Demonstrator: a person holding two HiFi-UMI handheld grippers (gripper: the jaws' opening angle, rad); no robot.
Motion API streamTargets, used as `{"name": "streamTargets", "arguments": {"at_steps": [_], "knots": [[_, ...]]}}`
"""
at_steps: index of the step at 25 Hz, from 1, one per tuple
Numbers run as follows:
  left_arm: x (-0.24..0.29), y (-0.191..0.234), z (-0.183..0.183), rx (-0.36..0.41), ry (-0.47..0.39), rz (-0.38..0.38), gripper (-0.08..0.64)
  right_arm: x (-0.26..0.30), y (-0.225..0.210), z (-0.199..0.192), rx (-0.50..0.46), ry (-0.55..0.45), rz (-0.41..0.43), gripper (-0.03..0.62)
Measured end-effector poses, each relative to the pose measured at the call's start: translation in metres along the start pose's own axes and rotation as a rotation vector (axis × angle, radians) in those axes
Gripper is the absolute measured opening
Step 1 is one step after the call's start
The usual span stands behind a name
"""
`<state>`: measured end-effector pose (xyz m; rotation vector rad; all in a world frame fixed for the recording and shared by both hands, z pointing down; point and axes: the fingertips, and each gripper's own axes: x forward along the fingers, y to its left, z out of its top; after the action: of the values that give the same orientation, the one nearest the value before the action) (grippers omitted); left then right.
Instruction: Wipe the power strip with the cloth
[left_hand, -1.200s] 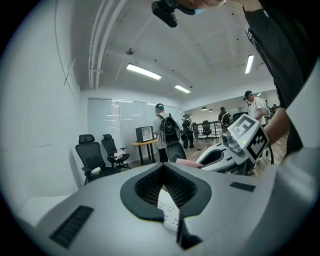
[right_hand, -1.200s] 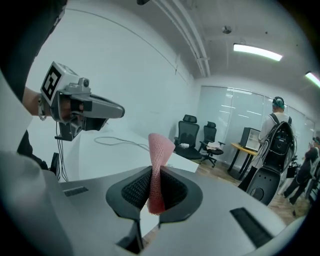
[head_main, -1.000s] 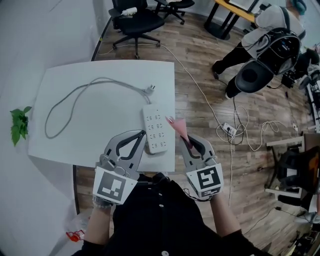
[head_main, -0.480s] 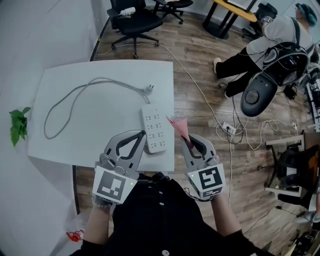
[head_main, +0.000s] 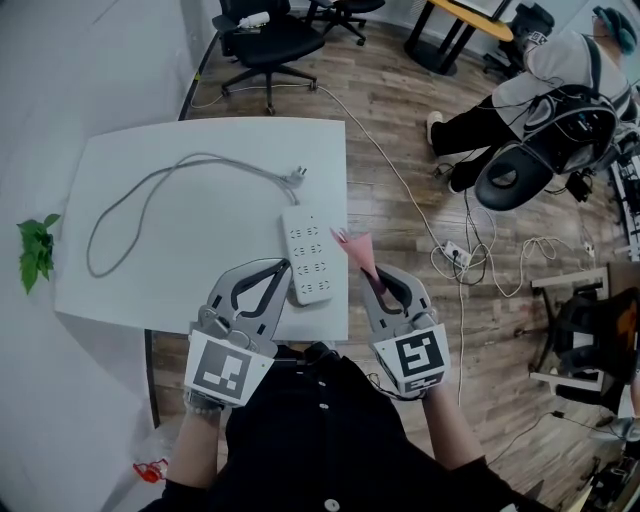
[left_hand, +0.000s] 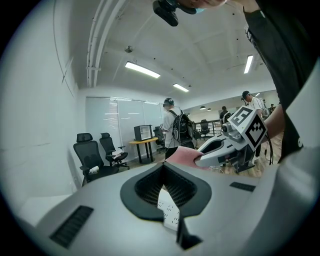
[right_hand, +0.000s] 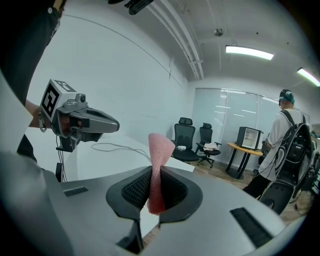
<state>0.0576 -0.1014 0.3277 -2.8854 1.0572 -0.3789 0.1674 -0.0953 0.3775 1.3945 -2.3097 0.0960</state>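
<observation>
A white power strip lies flat near the right edge of the white table. Its grey cable loops off to the left and ends in a plug. My right gripper hovers just right of the strip, off the table edge, shut on a pink cloth that sticks up from the jaws. The right gripper view shows this cloth pinched upright. My left gripper is shut on nothing, with its tips at the strip's near left corner. Part of the strip shows through its jaws.
Black office chairs stand beyond the table. A person with a backpack is on the wooden floor at the right, near loose cables and another socket strip. A green plant sits left of the table.
Both grippers, the cloth and the power strip are where they were. Only the person at the back right has shifted.
</observation>
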Motion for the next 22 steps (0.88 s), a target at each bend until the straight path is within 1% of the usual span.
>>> {"name": "streamTargets", "arguments": {"at_steps": [14, 22], "knots": [[0.0018, -0.0009, 0.0002, -0.004, -0.003, -0.004, 0.011, 0.0001, 0.0006, 0.0037, -0.008, -0.017, 0.0, 0.057], [0.0013, -0.0009, -0.0001, -0.004, -0.001, 0.003, 0.011, 0.0004, 0.0022, 0.0006, -0.001, -0.008, 0.006, 0.057]]}}
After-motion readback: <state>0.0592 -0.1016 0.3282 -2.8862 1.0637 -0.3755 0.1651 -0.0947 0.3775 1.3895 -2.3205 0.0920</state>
